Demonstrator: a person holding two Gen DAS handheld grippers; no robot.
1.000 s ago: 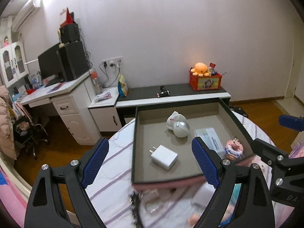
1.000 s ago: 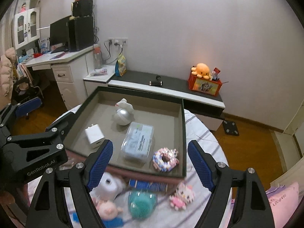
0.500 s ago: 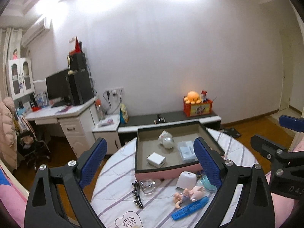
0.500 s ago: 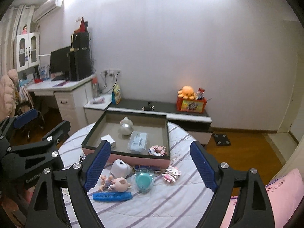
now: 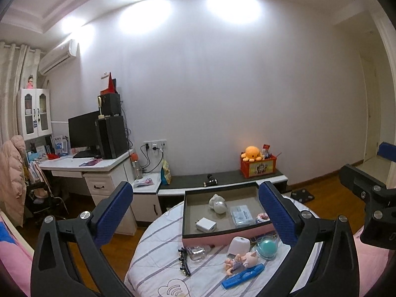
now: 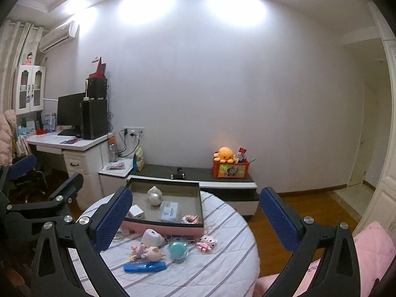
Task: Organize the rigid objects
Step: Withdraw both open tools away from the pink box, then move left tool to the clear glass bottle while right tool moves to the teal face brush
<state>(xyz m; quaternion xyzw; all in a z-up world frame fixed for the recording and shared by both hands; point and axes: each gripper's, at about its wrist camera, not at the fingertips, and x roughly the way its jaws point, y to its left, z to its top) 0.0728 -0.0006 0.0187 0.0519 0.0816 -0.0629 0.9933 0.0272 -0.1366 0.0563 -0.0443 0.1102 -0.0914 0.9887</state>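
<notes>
A round table [image 6: 222, 267] at the lower centre wears a white cloth with grey-lilac stripes. On it sits a tray [image 6: 163, 227] with pink outer walls, dark rim and grey-brown floor, holding a white charger [image 5: 206, 224] and a silvery-white figure [image 5: 217, 204]. In front lie a teal ball [image 6: 177, 248], a blue bar [image 6: 144, 267], a pink pig toy [image 6: 148, 250] and a black hair clip [image 5: 183, 262]. At centre right, an orange plush octopus [image 5: 252, 153] tops a red box [image 5: 258, 168]. Both grippers carry blue pads [image 6: 113, 219] on black frames.

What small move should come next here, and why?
Probably lower the right claw toward the teal ball: both claws are open and empty, and it lies with other toys on the table outside the box.
</notes>
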